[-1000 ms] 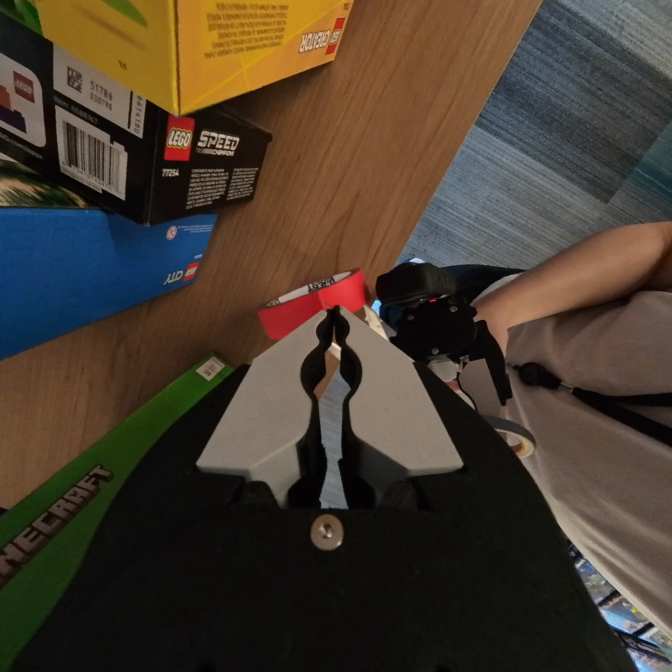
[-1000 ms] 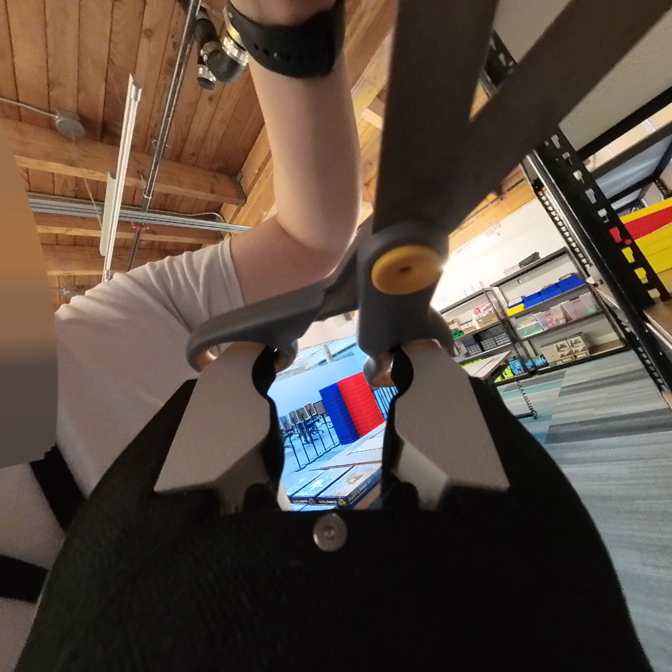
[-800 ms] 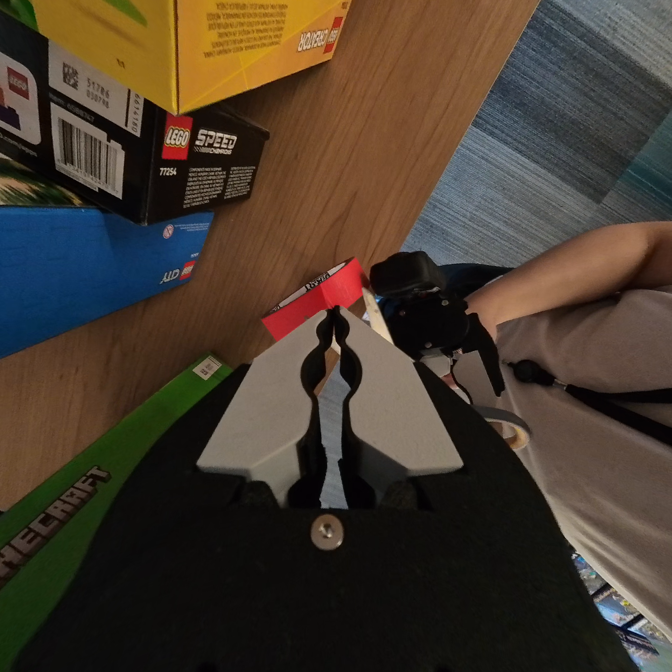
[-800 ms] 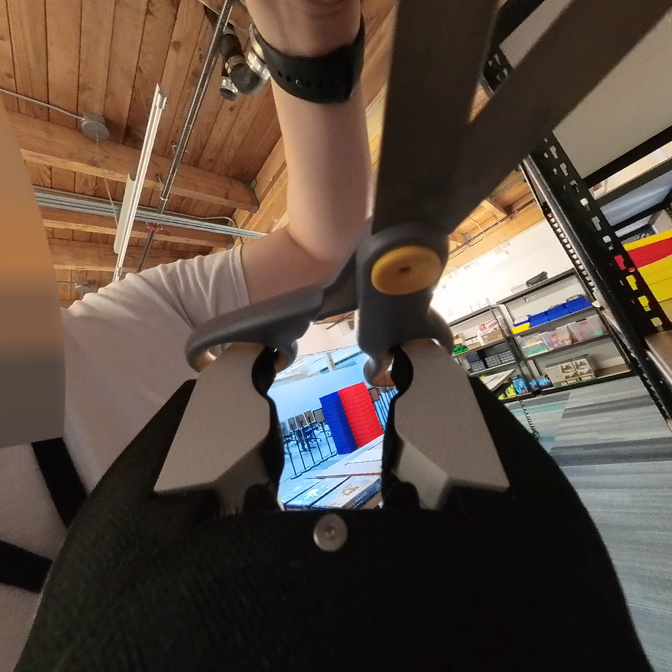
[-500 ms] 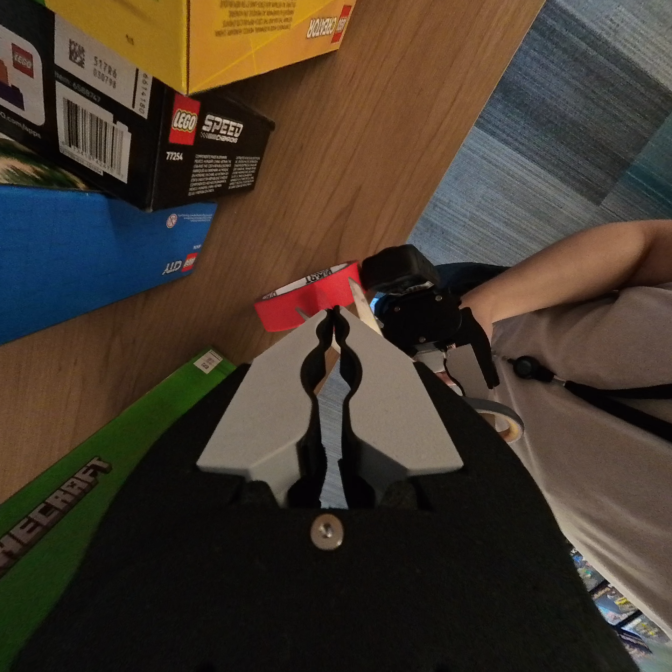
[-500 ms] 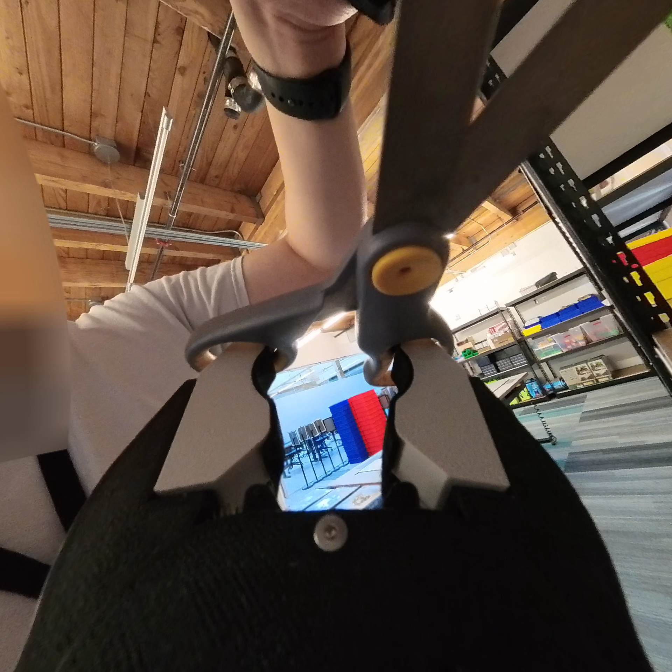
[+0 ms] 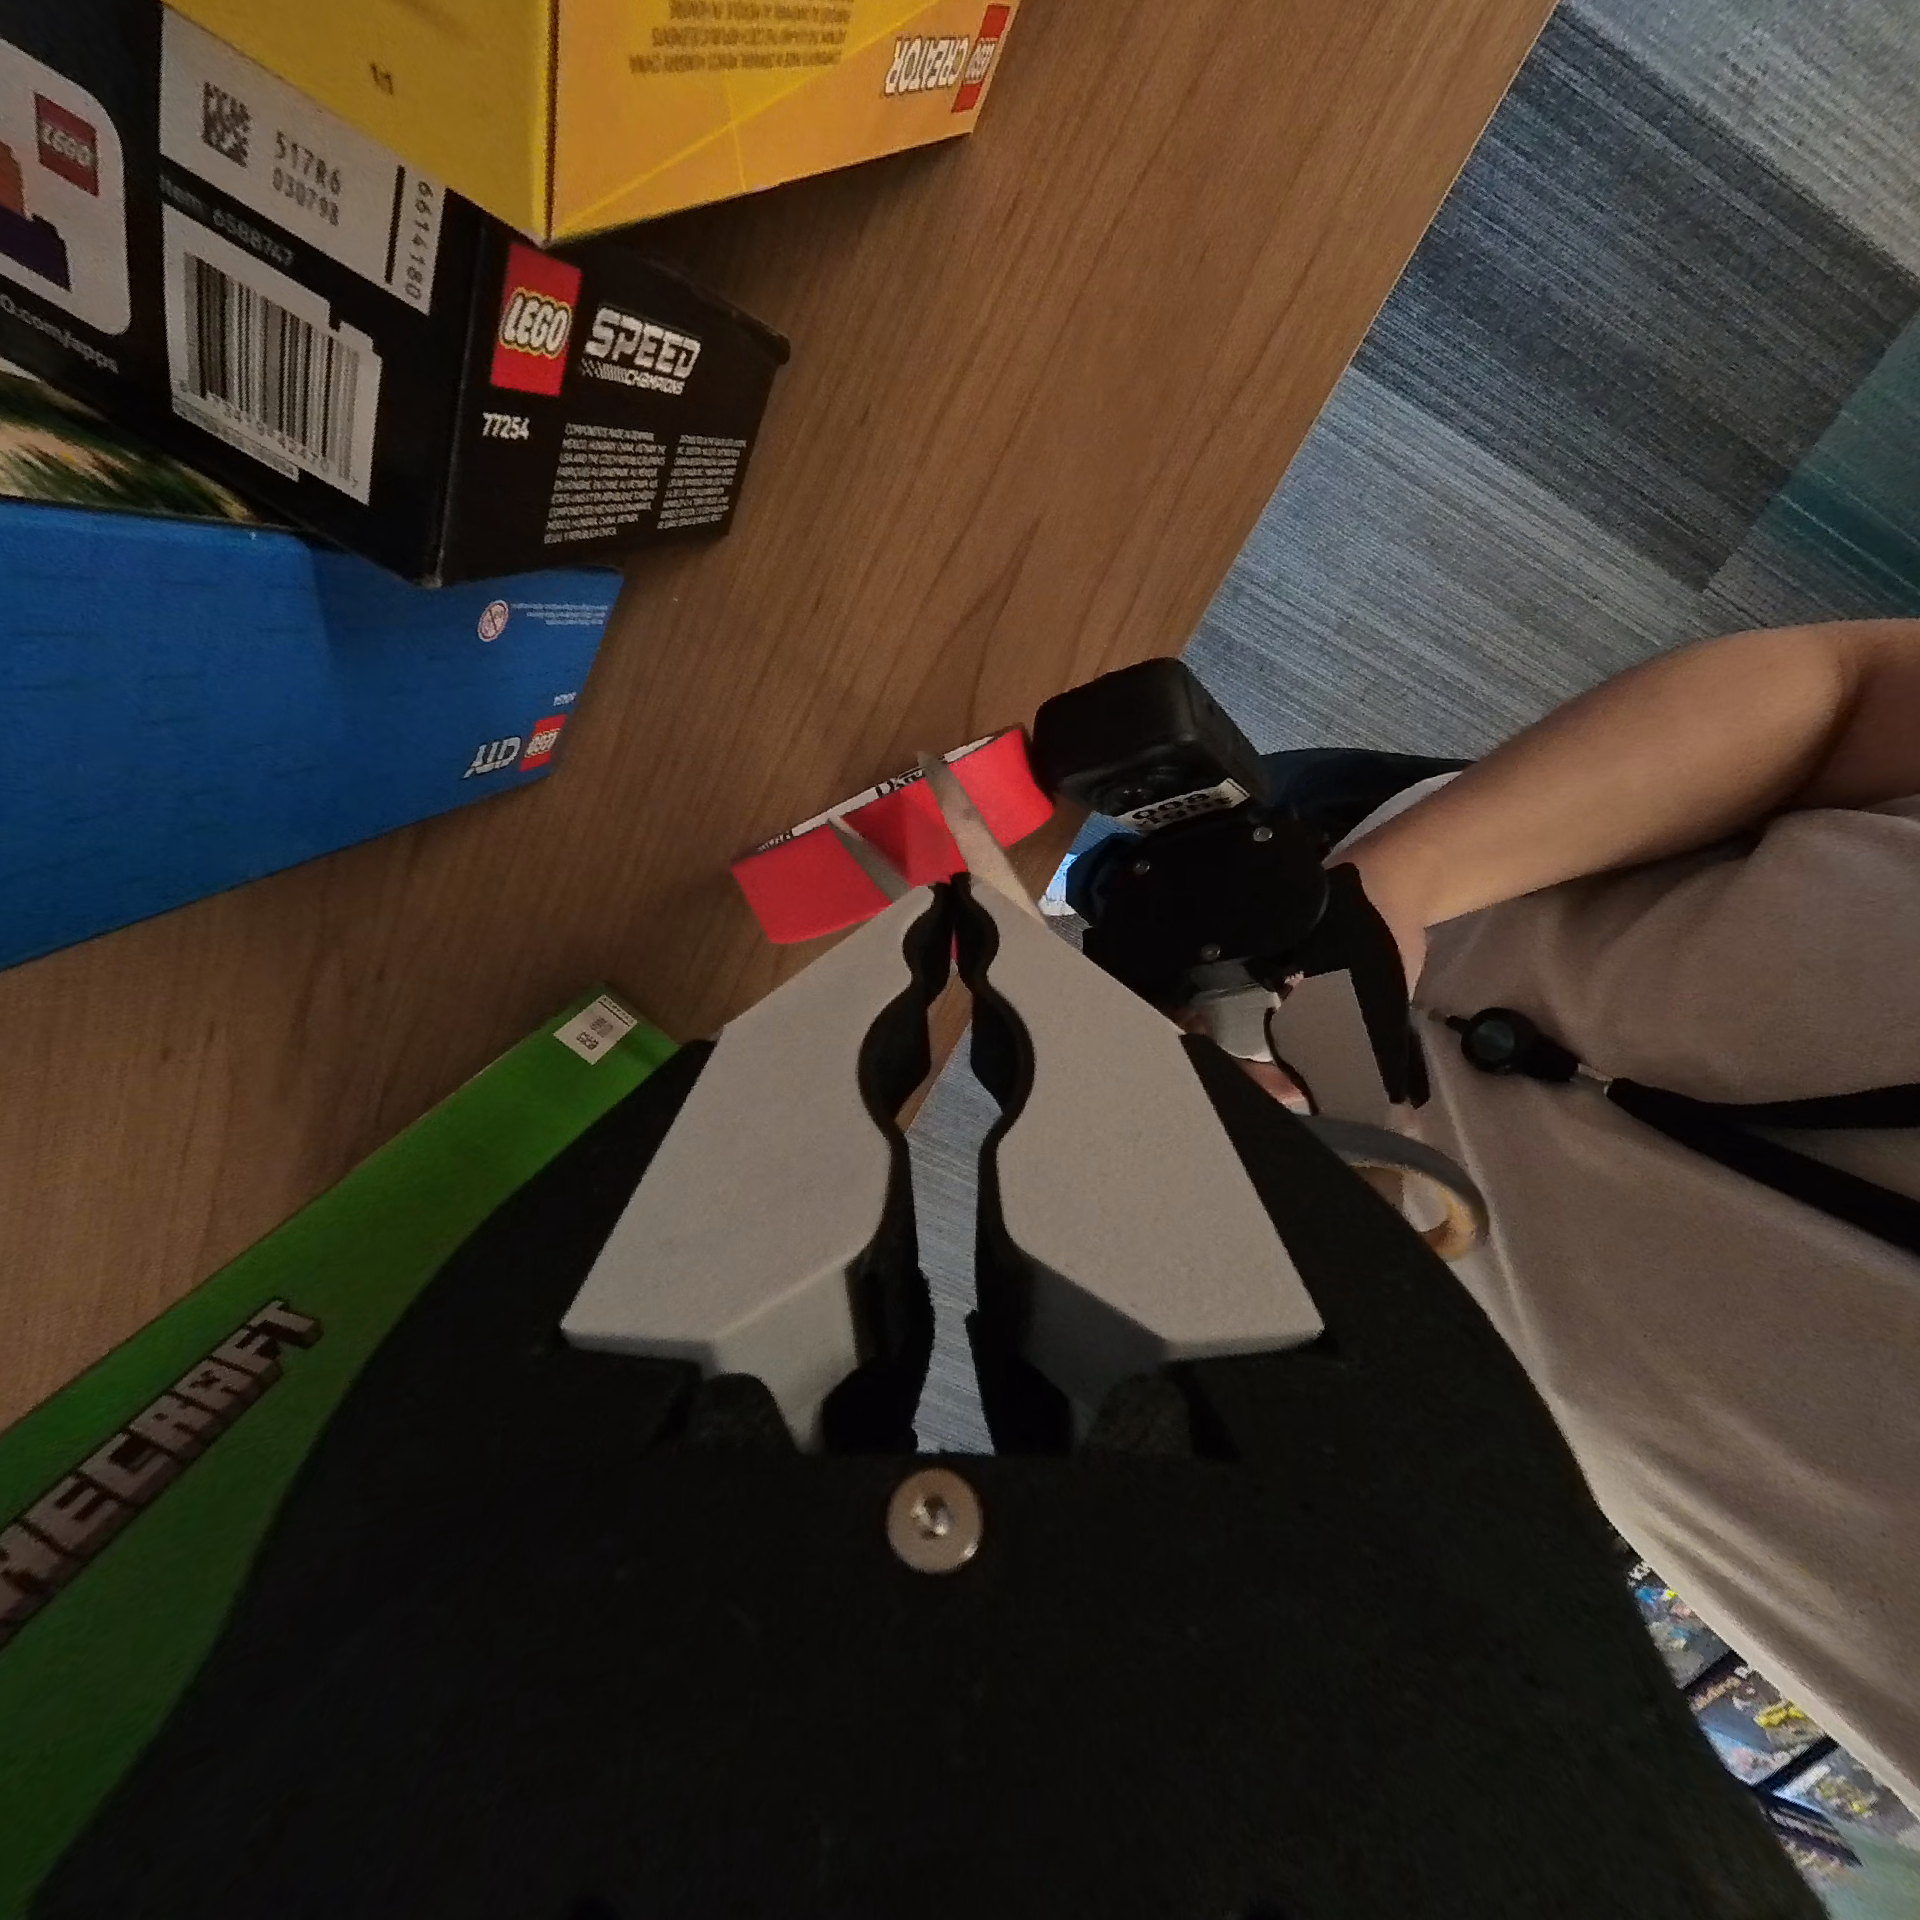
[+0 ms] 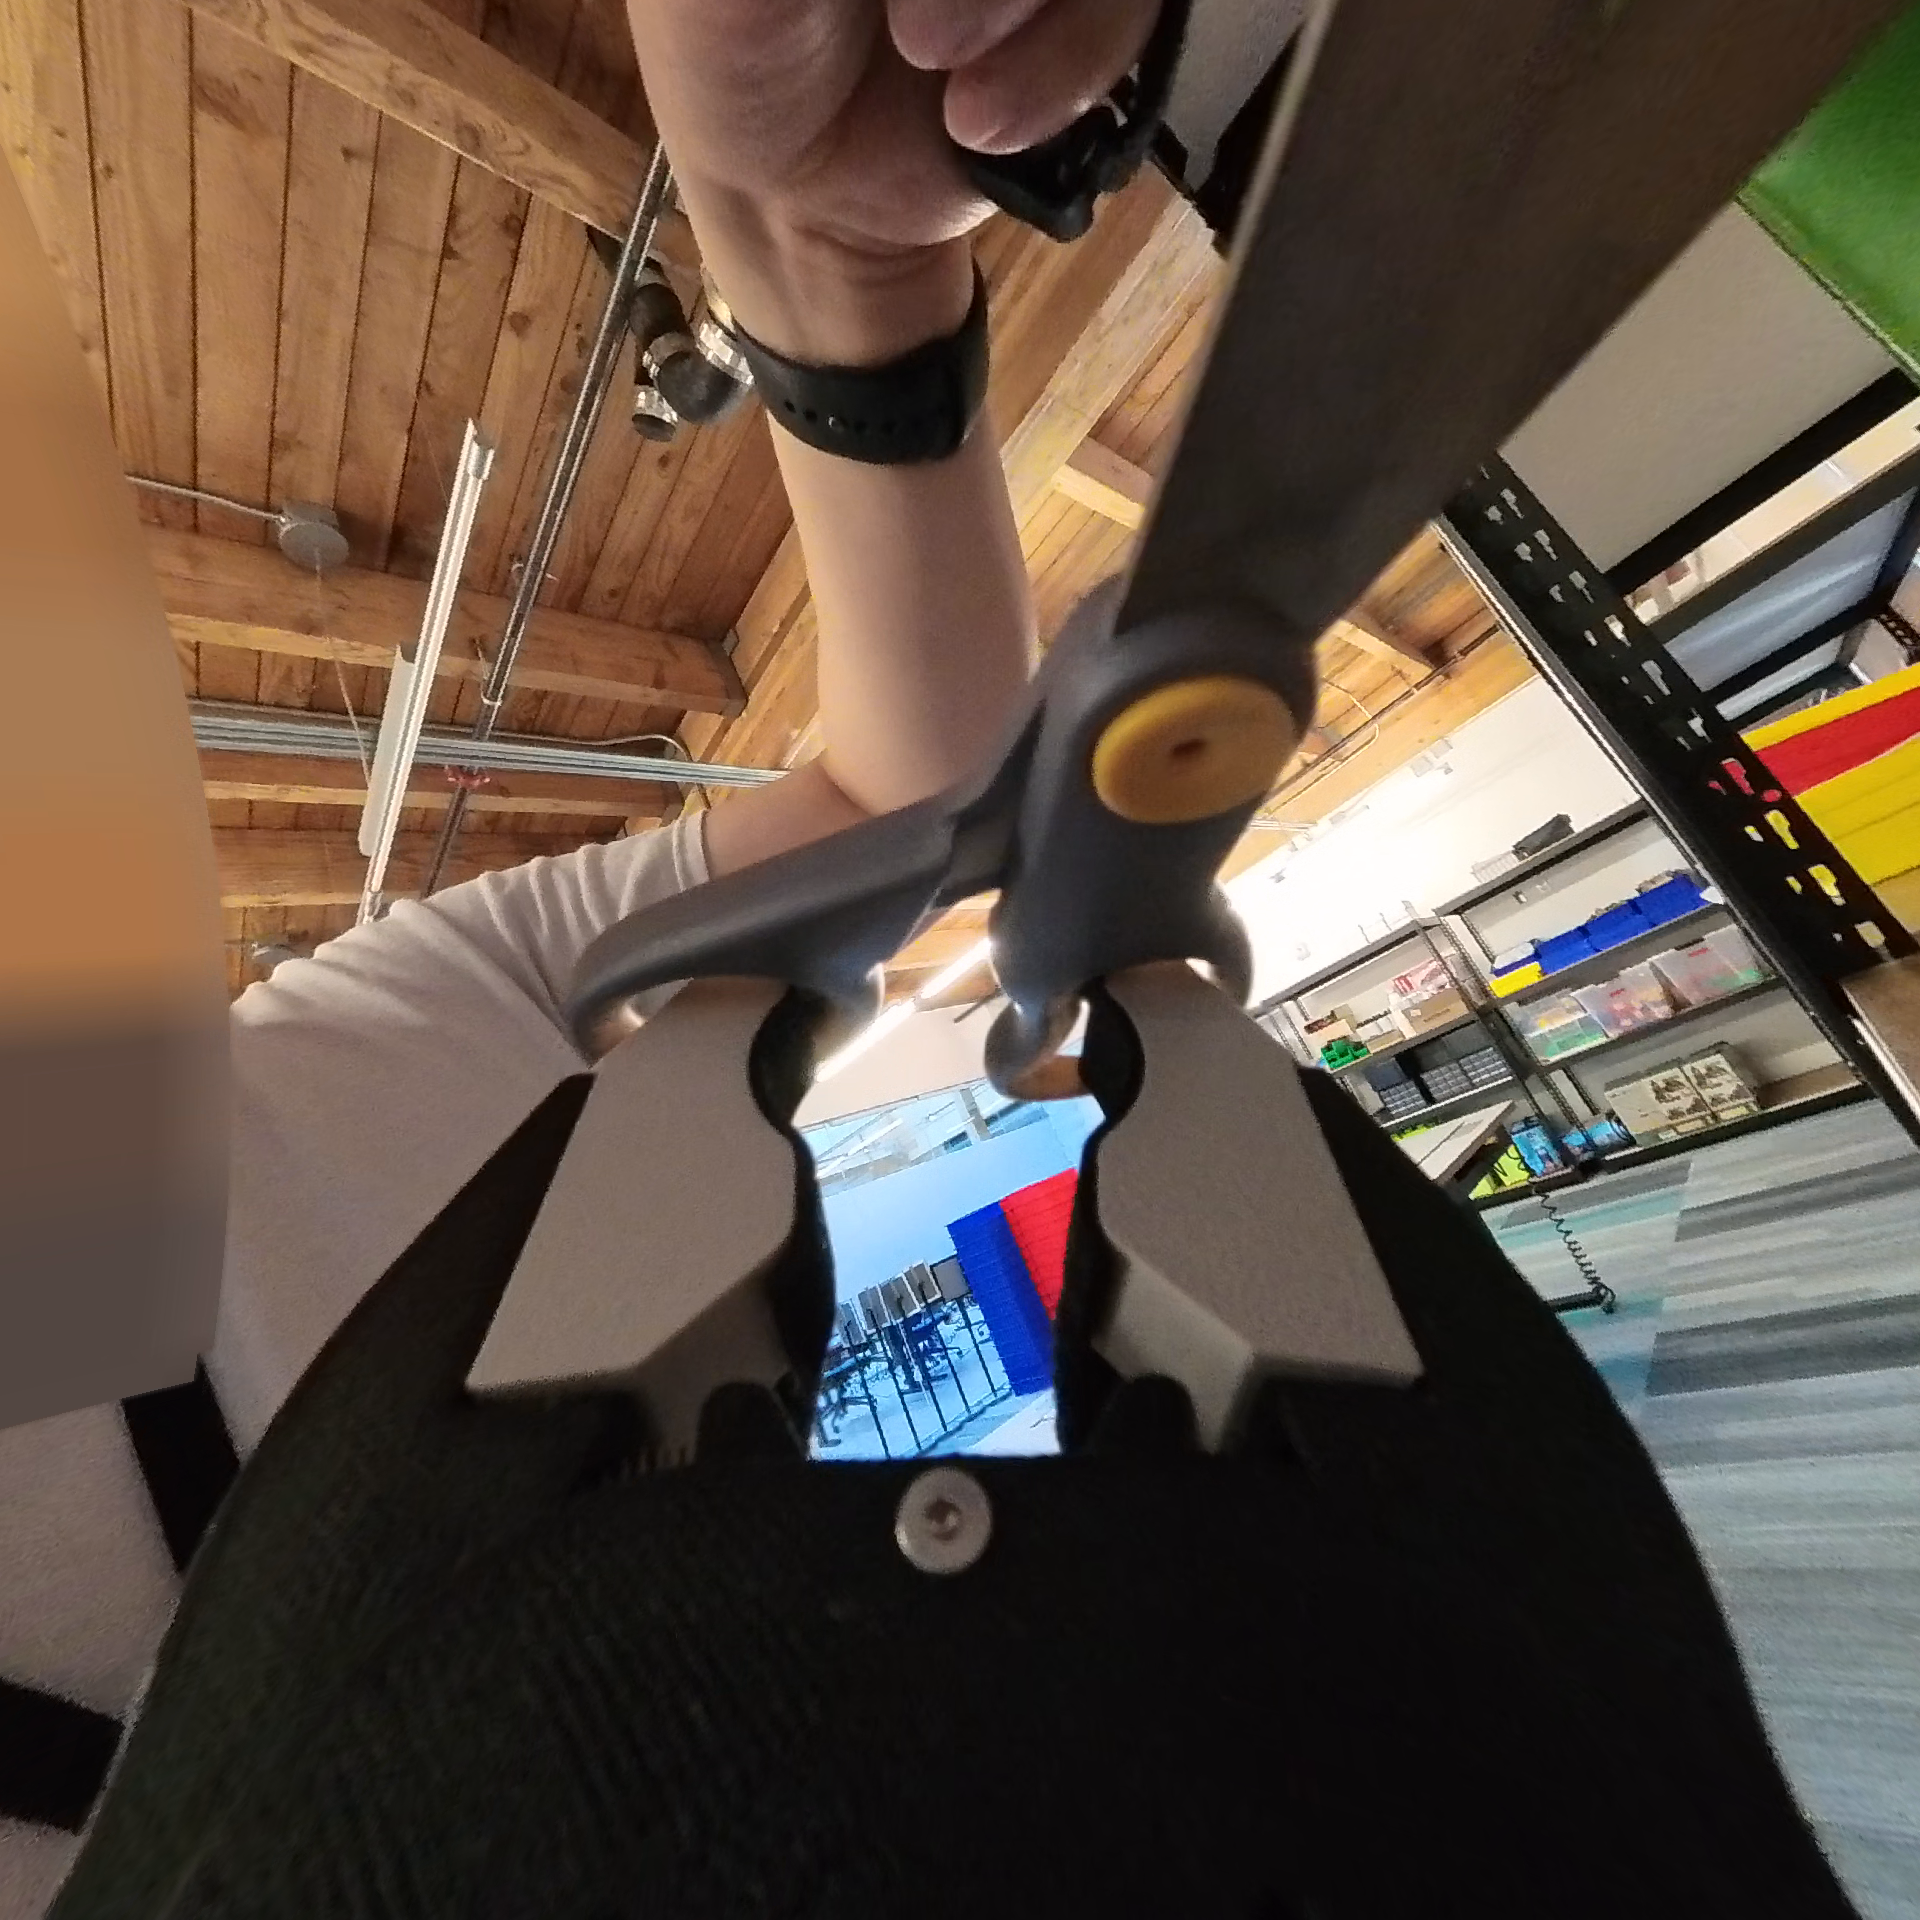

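Note:
My left gripper (image 7: pixel 956 902) is shut, its tips pinched on the end of a strip pulled from a red tape roll (image 7: pixel 800 883) that lies near the edge of a wooden table (image 7: pixel 1039 364). My right gripper (image 8: pixel 935 1029) is shut on the grey handles of a pair of scissors (image 8: pixel 1195 748) with a yellow pivot. It points up from below the table edge. In the left wrist view the scissor blades (image 7: pixel 971 831) straddle the red strip just beyond my left fingertips, and the right gripper (image 7: pixel 1195 883) shows as a black body just right of the roll.
Toy boxes crowd the table: yellow (image 7: pixel 675 94), black (image 7: pixel 468 343), blue (image 7: pixel 208 707), green (image 7: pixel 260 1299). A pale tape roll (image 7: pixel 1423 1184) sits by the person's shirt. Grey carpet (image 7: pixel 1558 364) lies past the table edge. Metal shelving (image 8: pixel 1662 727) stands to the right. There is about 15 cm between the tips of the two grippers.
The right gripper has narrowed and the scissor blades have swung from a wide V to nearly together. The blades have come up in front of the red tape. The left gripper has stayed shut.

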A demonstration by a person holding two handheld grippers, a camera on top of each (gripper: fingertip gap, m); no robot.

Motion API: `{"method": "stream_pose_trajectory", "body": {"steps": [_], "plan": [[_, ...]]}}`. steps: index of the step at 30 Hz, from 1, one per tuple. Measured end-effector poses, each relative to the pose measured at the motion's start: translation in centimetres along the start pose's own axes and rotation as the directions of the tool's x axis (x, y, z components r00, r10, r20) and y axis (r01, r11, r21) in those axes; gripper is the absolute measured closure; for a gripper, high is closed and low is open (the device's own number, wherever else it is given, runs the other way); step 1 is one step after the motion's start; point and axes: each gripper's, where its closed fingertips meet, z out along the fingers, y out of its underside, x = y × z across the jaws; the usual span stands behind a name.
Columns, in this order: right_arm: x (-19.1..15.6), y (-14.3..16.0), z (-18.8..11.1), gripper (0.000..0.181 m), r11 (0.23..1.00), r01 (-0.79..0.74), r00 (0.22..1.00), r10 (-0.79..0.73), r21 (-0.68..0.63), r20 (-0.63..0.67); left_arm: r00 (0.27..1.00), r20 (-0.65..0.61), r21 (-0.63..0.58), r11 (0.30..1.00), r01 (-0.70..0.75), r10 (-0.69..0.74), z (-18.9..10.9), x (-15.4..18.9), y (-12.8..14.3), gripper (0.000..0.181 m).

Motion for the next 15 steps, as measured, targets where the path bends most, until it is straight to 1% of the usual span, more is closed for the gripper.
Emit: {"method": "stream_pose_trajectory", "body": {"steps": [3, 8, 15], "plan": [[0.02, 0.19, -0.02, 0.137, 1.0, -0.001, 1.0, 0.001, -0.012, -0.001, 1.0, -0.002, -0.002, 1.0, -0.003, 0.003, 0.03, 0.12, 0.04, 0.181], [-0.42, -0.25, -0.04, 0.14, 1.0, -0.007, 1.0, 0.006, 0.016, 0.021, 1.0, 0.009, -0.003, 1.0, 0.0, 0.0, -0.01, -0.1, 0.02, 0.181], [-0.41, 0.15, -0.26, 0.148, 1.0, -0.001, 1.0, 0.0, 0.011, 0.016, 1.0, 0.018, 0.007, 1.0, 0.015, -0.015, -0.03, -0.59, -0.27, 0.181]]}}
